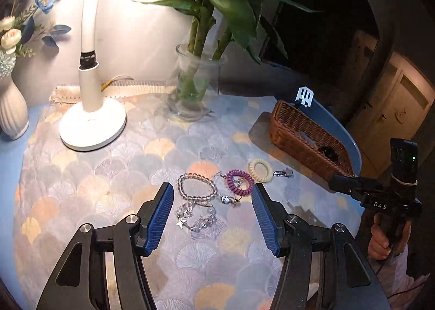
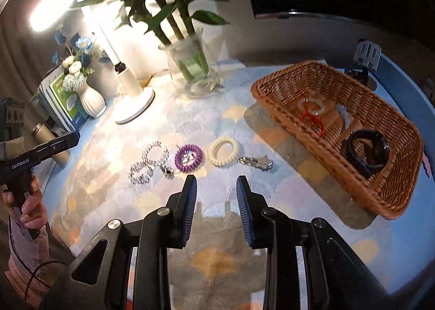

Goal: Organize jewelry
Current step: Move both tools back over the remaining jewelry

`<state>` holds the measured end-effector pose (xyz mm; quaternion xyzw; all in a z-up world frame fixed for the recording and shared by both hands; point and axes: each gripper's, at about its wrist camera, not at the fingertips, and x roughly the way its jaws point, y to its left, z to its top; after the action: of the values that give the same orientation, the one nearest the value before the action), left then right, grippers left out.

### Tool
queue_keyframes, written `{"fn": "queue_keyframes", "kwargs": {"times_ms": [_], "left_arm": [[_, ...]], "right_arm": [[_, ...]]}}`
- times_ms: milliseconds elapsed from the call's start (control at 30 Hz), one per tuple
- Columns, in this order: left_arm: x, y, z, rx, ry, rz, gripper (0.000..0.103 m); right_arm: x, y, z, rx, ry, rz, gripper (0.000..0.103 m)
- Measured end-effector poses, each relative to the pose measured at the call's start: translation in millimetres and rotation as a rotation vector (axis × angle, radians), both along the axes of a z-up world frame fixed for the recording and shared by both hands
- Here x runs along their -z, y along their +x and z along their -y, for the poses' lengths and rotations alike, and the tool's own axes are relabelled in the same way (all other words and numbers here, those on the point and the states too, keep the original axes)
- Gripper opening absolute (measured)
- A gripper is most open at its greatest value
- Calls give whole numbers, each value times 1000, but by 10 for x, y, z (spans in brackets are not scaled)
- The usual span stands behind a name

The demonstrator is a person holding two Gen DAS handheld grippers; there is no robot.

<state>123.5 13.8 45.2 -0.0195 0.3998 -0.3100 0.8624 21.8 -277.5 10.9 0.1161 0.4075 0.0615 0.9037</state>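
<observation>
Jewelry lies in a row on the patterned cloth: a clear bead bracelet (image 1: 197, 186), a crystal charm bracelet (image 1: 196, 217), a purple coil tie (image 1: 239, 182) with earrings, a cream coil tie (image 1: 260, 170) and a silver clip (image 1: 282, 173). My left gripper (image 1: 212, 190) is open, its jaws either side of the bracelets and just above them. In the right wrist view the purple coil (image 2: 188, 158), cream coil (image 2: 223, 151) and clip (image 2: 255, 161) lie ahead of my open, empty right gripper (image 2: 216, 183). The wicker basket (image 2: 391, 187) holds a clear bracelet with red cord (image 2: 311, 108) and a black band (image 2: 367, 151).
A white desk lamp (image 1: 92, 125), a glass vase of bamboo (image 1: 195, 87) and a white flower vase (image 1: 12, 111) stand at the back. The basket (image 1: 288, 130) sits near the table's right edge. A metal stand (image 2: 367, 54) is behind it.
</observation>
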Motion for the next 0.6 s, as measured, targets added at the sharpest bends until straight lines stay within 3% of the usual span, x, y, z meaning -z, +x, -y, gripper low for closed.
{"fn": "queue_keyframes", "kwargs": {"times_ms": [167,333,600], "left_arm": [[306,61,222,84,33,-59,61],[471,183,740,182,69,-85,61],[700,604,1541,270,175,-102,60]], "right_arm": [[232,75,37,23,-19,-59,33],[410,180,165,70,-10,-106,33],[605,479,299,94,-76,-152,33]]}}
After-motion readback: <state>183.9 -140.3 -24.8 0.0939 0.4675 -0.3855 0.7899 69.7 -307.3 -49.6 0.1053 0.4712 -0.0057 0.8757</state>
